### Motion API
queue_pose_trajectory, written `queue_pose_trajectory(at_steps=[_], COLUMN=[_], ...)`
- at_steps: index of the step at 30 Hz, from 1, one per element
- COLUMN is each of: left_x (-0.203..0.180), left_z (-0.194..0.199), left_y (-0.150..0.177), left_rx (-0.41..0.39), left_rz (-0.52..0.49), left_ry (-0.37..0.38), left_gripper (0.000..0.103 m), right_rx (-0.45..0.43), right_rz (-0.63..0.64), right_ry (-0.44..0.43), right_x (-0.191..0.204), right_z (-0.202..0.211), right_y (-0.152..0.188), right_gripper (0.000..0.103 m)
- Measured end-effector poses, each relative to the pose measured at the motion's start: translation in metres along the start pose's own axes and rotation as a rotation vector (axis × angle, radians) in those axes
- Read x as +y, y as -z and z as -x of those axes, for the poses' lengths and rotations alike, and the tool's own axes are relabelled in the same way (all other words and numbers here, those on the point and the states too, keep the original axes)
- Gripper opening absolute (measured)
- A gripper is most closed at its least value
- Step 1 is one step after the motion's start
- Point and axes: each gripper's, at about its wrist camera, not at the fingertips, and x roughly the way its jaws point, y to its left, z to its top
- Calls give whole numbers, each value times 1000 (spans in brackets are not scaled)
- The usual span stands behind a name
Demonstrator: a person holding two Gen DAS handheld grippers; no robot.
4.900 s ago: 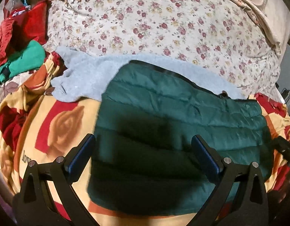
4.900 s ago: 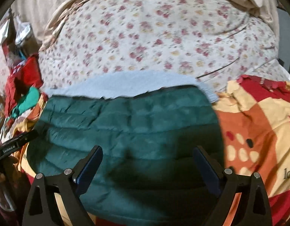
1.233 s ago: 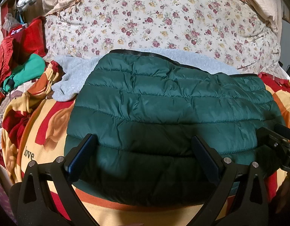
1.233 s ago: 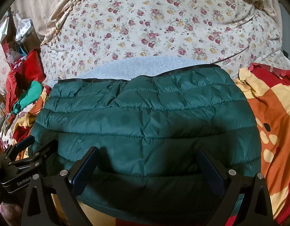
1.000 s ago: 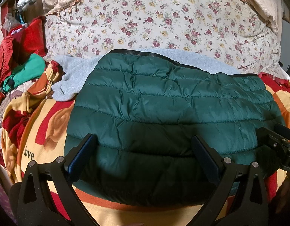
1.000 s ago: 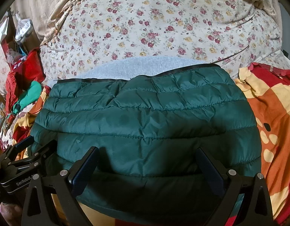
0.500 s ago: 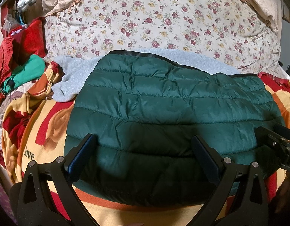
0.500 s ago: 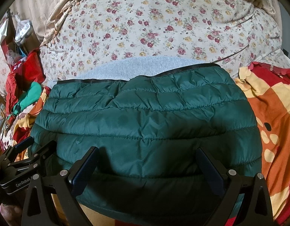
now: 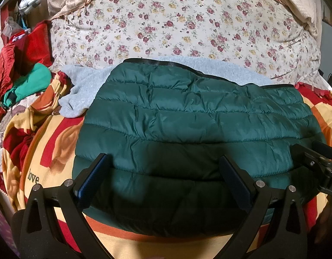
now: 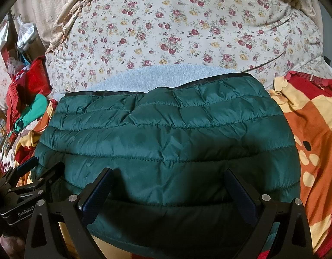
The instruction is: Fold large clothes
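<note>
Left wrist view: green puffer jacket [image 9: 187,133] lies folded into a compact rectangle on the bed [image 9: 187,21], atop a grey garment [image 9: 79,90]. Left tongs [image 9: 163,172] and right tongs [image 10: 169,185] are spread, released; folding looks nearly finished.

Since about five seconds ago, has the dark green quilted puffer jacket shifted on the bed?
Yes. The dark green quilted puffer jacket now reaches farther up and left over the light grey fleece garment, covering more of it.
</note>
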Motion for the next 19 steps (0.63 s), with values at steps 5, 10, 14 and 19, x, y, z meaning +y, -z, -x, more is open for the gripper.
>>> queue_pose_trajectory(at_steps=[5, 10, 14, 19], left_x=[0, 0, -2, 4], left_z=[0, 0, 3, 14], left_y=[0, 0, 1, -5], left_rx=[0, 1, -20, -59], left_rz=[1, 2, 1, -8], left_ry=[0, 6, 52, 52], left_gripper=[102, 102, 102, 102], right_rx=[1, 5, 14, 29], right_rz=[0, 5, 4, -15], right_ry=[0, 2, -4, -44], right_x=[0, 0, 0, -8], right_z=[-1, -3, -7, -3], right_y=[-1, -1, 0, -7], right_gripper=[102, 102, 103, 102])
